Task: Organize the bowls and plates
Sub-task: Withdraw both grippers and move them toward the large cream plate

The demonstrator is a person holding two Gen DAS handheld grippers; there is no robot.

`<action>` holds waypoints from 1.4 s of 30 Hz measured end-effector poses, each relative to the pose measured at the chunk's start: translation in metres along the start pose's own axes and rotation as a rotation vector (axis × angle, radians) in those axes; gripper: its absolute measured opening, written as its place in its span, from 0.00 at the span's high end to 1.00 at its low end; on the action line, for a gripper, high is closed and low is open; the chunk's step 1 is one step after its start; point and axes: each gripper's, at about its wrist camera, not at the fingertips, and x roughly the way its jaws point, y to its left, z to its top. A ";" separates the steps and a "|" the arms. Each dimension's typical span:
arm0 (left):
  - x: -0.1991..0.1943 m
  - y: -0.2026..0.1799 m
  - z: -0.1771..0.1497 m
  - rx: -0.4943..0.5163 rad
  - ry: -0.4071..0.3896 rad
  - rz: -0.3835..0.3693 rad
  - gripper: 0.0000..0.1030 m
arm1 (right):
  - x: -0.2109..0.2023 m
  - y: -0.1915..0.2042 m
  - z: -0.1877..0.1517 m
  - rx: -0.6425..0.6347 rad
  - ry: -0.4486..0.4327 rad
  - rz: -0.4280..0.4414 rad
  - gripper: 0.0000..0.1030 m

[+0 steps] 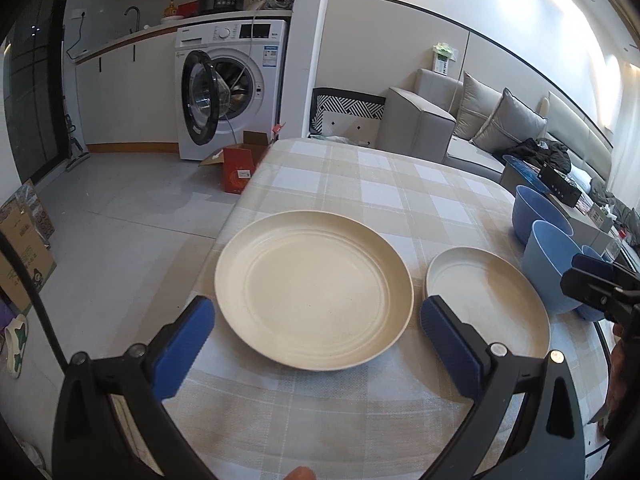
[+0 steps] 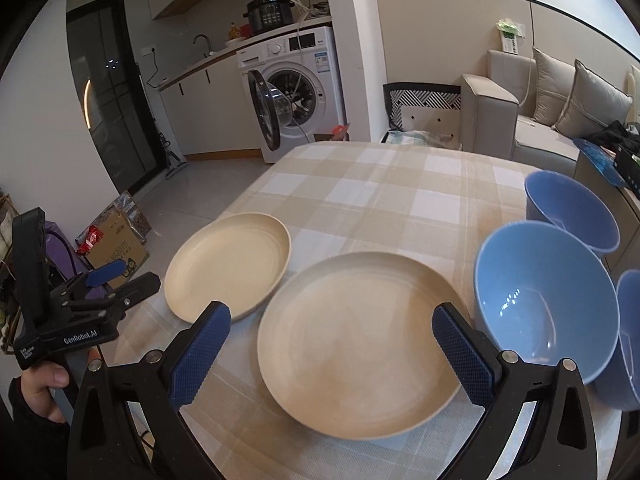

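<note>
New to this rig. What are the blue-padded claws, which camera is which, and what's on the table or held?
No robot: a person holds a two-finger clamp in each hand, each with a fisheye camera looking along its fingers. The left gripper frames the left cream plate. The right gripper frames the right cream plate. Both are open and hold nothing. Three blue bowls stand at the right on the checked tablecloth. The person's hand shows in the right view.
</note>
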 end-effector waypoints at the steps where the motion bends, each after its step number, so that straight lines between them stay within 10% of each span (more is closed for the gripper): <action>1: -0.001 0.001 0.000 -0.001 -0.002 0.004 0.00 | 0.001 0.002 0.003 -0.004 -0.004 0.008 0.01; 42: 0.058 0.066 -0.009 -0.163 0.094 0.147 0.00 | 0.166 0.054 0.058 -0.082 0.213 0.124 0.01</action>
